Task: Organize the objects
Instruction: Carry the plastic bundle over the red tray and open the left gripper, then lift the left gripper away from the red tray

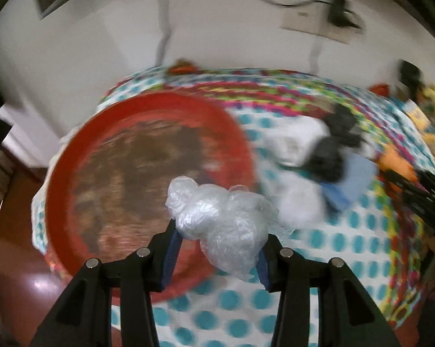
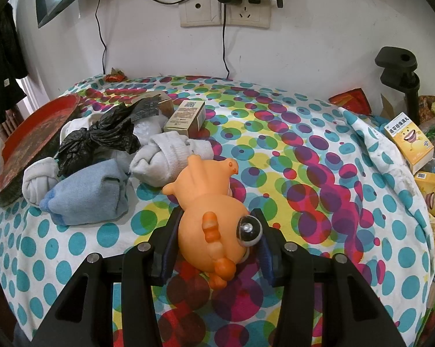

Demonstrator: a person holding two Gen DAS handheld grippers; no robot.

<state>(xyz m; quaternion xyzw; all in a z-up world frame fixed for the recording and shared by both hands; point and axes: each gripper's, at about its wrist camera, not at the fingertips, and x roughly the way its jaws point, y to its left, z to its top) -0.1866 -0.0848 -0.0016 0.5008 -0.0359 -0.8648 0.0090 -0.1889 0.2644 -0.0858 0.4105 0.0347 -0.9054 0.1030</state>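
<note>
In the blurred left wrist view my left gripper (image 1: 217, 248) is shut on a crumpled clear plastic bag (image 1: 220, 217), held over the near right rim of a round red tray (image 1: 73, 156). The right wrist view shows my right gripper (image 2: 216, 240) shut on an orange rubber toy animal (image 2: 208, 211) with a big eye, which lies head toward me on the dotted tablecloth (image 2: 304, 173). The same red tray (image 2: 32, 133) stands at the far left there.
A pile left of the toy holds a knotted black bag (image 2: 101, 141), rolled white socks (image 2: 165, 159), a folded blue cloth (image 2: 87, 199) and a small carton (image 2: 185, 115). Yellow boxes (image 2: 408, 141) and snack packets crowd the right edge. A black clamp stand (image 2: 399, 72) and wall sockets (image 2: 226, 5) stand behind.
</note>
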